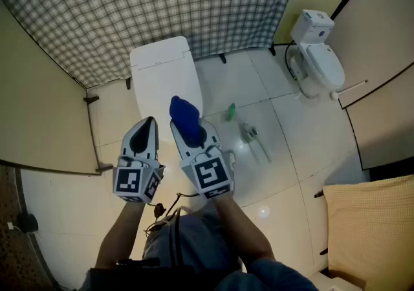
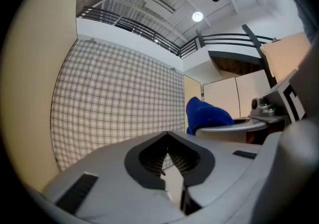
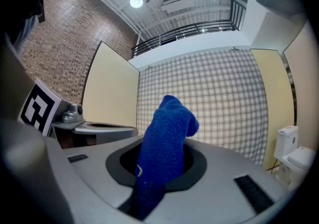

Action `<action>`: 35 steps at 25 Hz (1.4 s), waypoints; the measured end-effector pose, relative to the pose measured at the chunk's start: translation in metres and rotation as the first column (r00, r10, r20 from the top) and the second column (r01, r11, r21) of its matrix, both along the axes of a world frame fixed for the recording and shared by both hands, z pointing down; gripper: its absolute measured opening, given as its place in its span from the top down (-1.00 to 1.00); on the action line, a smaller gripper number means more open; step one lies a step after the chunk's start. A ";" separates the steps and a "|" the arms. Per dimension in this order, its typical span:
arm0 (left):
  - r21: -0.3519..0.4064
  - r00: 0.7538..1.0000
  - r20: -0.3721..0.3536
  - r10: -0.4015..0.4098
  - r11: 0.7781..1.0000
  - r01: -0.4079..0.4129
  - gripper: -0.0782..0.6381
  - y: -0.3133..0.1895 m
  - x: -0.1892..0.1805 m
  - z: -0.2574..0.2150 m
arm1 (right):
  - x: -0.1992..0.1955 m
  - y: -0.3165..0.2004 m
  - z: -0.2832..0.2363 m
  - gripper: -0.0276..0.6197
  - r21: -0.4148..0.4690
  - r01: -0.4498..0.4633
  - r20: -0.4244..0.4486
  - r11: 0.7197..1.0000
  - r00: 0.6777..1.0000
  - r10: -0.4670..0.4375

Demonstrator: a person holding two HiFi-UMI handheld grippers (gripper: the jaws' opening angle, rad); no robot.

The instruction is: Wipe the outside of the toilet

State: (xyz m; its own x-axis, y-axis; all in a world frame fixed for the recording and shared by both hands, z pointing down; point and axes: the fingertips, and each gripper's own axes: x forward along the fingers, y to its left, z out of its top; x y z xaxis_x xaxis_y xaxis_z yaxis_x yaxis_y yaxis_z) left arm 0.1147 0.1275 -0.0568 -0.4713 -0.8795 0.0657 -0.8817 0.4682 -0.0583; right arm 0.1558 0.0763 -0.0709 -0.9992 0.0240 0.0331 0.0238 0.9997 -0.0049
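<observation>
Head view, toilet (image 1: 165,76): white, lid down, on the tiled floor (image 1: 284,173), backed against the checked backdrop (image 1: 162,5); directly ahead of both grippers.
Head view, left hand-held gripper (image 1: 149,121): jaws together at the tip, nothing between them; tip overlaps the near edge of the toilet in the picture, contact not determinable.
Head view, right hand-held gripper (image 1: 192,133): clamped on the blue cloth (image 1: 184,114); just beside the left one, bodies apart.
Head view, blue cloth: stands up out of the jaws, overlapping the near right corner of the toilet lid; contact with the lid not determinable.
Head view, floor items: small green item (image 1: 231,112) and long-handled tool (image 1: 254,139), lying near each other to the right of the toilet, apart from it.
Head view, second toilet (image 1: 317,54): white, upper right, well apart from the grippers, next to a beige partition (image 1: 381,57).
Head view, yellow padded surface (image 1: 369,231): lower right corner.

Left gripper view, jaws: closed, ribbed pads meeting at the tip, empty.
Left gripper view, aim: toward the checked backdrop, tilted upward.
Left gripper view, neighbour: right hand-held gripper at the right, blue cloth rising above its jaws.

Right gripper view, jaws: shut on the blue cloth, fabric filling the gap between them.
Right gripper view, cloth: upright, top end folded over to the right.
Right gripper view, surroundings: left hand-held gripper with marker cube at the left; checked backdrop ahead; second toilet at the right edge.
</observation>
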 end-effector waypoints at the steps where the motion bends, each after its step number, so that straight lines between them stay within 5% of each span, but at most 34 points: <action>1: 0.013 1.000 -0.022 -0.009 1.000 0.009 0.75 -0.020 -0.005 -0.002 | -0.010 -0.017 0.006 0.69 -0.005 0.005 0.003 1.000 1.000 -0.005; 7: -0.011 0.998 -0.046 -0.035 0.999 0.034 0.75 -0.140 -0.063 0.028 | -0.082 -0.141 0.053 0.69 -0.034 0.061 0.016 0.998 0.998 -0.060; 11: -0.078 0.996 -0.040 -0.083 0.994 0.080 0.75 -0.231 -0.127 0.062 | -0.151 -0.230 0.092 0.69 -0.164 0.141 0.076 0.976 0.989 -0.130; 14: -0.122 0.993 -0.045 -0.106 0.987 0.100 0.75 -0.301 -0.172 0.100 | -0.201 -0.292 0.137 0.69 -0.188 0.178 0.041 0.966 0.984 -0.174; 20: -0.206 0.983 -0.067 -0.170 0.966 0.153 0.75 -0.399 -0.241 0.196 | -0.279 -0.392 0.248 0.69 -0.305 0.142 0.012 0.942 0.989 -0.145; 26: -0.287 0.983 -0.025 -0.182 0.943 0.167 0.75 -0.466 -0.300 0.288 | -0.342 -0.427 0.348 0.69 -0.345 0.149 -0.005 0.927 0.987 -0.160; 35: -0.405 0.968 0.207 -0.142 0.888 0.217 0.75 -0.457 -0.371 0.354 | -0.419 -0.418 0.455 0.69 -0.366 0.167 0.046 0.915 0.986 -0.162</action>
State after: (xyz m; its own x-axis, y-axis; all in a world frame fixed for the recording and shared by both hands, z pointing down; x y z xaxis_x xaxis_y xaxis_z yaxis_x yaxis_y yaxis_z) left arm -0.2561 -0.3296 0.2971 -0.6551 -0.6860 0.3166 -0.7447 0.5154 -0.4241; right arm -0.2628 -0.3420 0.3838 -0.9804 0.1955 -0.0241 0.1905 0.9094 -0.3698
